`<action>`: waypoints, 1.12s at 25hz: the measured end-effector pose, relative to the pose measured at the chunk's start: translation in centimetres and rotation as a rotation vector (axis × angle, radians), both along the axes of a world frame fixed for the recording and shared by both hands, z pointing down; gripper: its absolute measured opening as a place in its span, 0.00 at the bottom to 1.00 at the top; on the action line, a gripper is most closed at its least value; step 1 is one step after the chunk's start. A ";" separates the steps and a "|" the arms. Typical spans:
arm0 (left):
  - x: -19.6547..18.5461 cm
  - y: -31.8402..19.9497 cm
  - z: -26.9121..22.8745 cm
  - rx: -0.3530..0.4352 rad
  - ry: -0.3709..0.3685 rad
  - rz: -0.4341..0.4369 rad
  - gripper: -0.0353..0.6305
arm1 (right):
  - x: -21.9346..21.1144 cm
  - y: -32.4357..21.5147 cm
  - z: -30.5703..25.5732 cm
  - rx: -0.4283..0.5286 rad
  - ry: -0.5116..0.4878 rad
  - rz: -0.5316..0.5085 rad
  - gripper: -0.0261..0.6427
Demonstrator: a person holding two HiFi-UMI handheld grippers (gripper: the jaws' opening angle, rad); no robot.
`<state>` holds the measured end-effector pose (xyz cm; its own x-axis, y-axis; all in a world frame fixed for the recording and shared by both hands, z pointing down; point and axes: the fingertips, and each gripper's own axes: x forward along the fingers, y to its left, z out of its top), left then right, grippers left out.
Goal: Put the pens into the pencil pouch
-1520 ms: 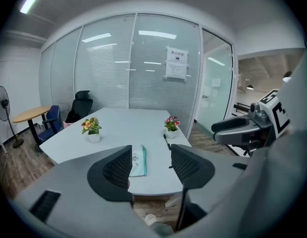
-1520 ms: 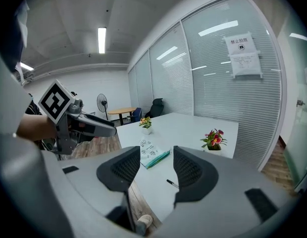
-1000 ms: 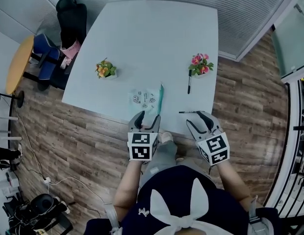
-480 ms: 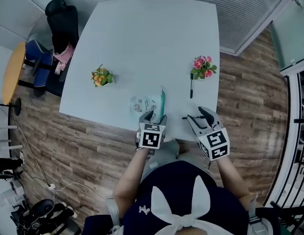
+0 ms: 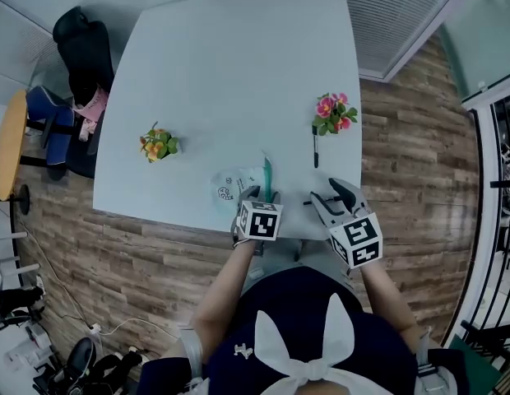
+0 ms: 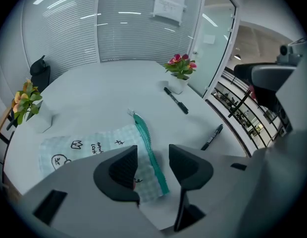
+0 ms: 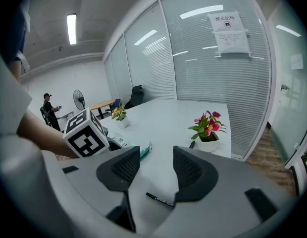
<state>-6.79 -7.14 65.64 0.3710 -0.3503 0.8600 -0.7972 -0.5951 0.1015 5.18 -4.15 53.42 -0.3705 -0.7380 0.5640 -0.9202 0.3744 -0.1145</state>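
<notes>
At the near edge of the white table [image 5: 230, 72] lay the pencil pouch [image 5: 234, 181], flat, pale green check with small doodles, its teal zipper [image 6: 145, 143] running along the side nearer the right gripper. The left gripper [image 5: 261, 194] pointed steeply down over that zipper side. Its jaws stood spread and had just been closing a little. In the left gripper view the zipper and a corner of the pouch showed in the gap between them, with neither pad pressing on the fabric.

Two black pens lay loose on the table, outside the pouch. The nearer pen [image 6: 212, 137] rested by the table's front edge, to the right of the pouch and apart from it. The right gripper [image 5: 327, 194] hung over it with jaws wide apart and nothing pinched, and the right gripper view showed that pen on the tabletop beyond the gap. The farther pen [image 6: 176, 100] lay just beside a white pot of pink flowers [image 5: 331, 113].

Well to the left of the pouch stood a second small pot with orange flowers [image 5: 158, 144]. Beyond the table's far left corner were a black office chair [image 5: 82, 52] and a wood-plank floor [image 5: 148, 253]. Glass walls with blinds closed off the far side.
</notes>
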 end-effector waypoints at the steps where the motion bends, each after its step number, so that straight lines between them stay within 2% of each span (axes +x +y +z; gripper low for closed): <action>1: -0.1 -0.1 0.4 -0.005 -0.008 0.000 0.36 | 0.1 -0.1 0.1 -0.002 0.000 0.005 0.34; 7: -0.6 -0.5 1.9 -0.018 -0.041 -0.010 0.27 | 0.3 -0.5 0.6 -0.009 0.000 0.020 0.34; 10: -0.8 -0.6 2.1 -0.027 -0.034 -0.022 0.21 | 0.2 -0.5 0.7 -0.011 -0.003 0.024 0.34; 15: -1.1 -0.9 1.0 -0.043 0.023 -0.037 0.15 | 0.0 -0.5 0.8 -0.012 -0.003 0.021 0.34; 20: -1.8 -1.1 -1.0 -0.075 0.122 -0.064 0.14 | -0.6 -0.2 0.9 -0.013 0.001 0.006 0.34; 28: -3.3 -1.8 -5.2 -0.046 0.232 -0.079 0.13 | -1.4 -0.6 0.3 0.004 0.001 -0.021 0.34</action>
<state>-10.13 -8.98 60.47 0.5334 -0.3481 0.7710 -0.7933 -0.5223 0.3130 3.81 -4.73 53.73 -0.3855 -0.7325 0.5611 -0.9122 0.3942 -0.1121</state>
